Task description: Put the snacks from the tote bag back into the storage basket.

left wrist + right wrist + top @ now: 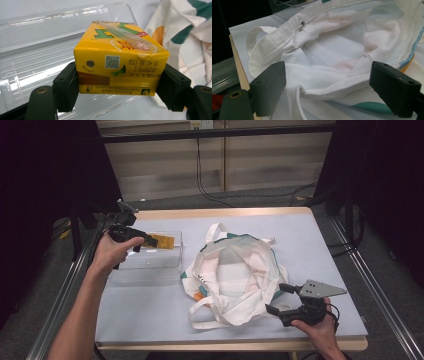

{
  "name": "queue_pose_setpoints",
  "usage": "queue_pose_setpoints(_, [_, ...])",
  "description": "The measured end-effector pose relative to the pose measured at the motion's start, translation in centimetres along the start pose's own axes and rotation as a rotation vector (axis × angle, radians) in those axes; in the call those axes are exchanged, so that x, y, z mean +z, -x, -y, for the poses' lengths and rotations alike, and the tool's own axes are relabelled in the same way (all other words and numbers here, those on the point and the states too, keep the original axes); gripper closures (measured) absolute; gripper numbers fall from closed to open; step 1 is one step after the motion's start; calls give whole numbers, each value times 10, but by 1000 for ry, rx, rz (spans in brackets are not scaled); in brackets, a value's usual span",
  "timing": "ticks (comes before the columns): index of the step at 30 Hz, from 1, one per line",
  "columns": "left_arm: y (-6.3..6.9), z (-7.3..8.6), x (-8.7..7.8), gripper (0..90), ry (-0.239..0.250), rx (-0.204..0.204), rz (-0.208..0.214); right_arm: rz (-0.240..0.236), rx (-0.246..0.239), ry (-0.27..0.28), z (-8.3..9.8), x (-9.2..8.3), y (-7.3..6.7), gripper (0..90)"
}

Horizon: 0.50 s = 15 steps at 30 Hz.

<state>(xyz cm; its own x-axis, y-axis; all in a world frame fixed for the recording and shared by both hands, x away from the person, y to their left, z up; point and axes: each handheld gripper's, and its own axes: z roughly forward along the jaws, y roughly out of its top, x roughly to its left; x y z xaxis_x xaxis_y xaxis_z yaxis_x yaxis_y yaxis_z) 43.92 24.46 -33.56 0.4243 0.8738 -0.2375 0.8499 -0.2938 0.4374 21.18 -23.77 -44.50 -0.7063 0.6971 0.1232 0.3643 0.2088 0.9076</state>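
- High view: a clear plastic tray [150,265] sits on the left of the tabletop [310,245]; the left tongs [145,240] hold a yellow drink carton [162,241] over its far part.
- Beside the tray lies a white tote bag [235,275], mouth open; something orange shows at its near-left edge, too small to identify.
- The right tongs [277,298] rest at the bag's near-right rim, jaws apart.
- Left gripper view: both pads press the carton's [120,62] sides, a wrapped straw [122,35] on top, the tray [37,50] behind.
- Right gripper view: the jaws stand wide either side of the bag's rim [332,82]; the visible interior [352,45] shows bare cloth.
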Motion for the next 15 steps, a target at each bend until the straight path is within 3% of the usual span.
queue_pose_setpoints(3, [1, -3, 6, 275, -13, -23, -6, 3, 4, 0, 0, 0, 0, 139])
queue_pose_setpoints(15, [3, -18, 14, 276, -90, -39, -47, -3, 0, 6, 0, -1, 0, 136])
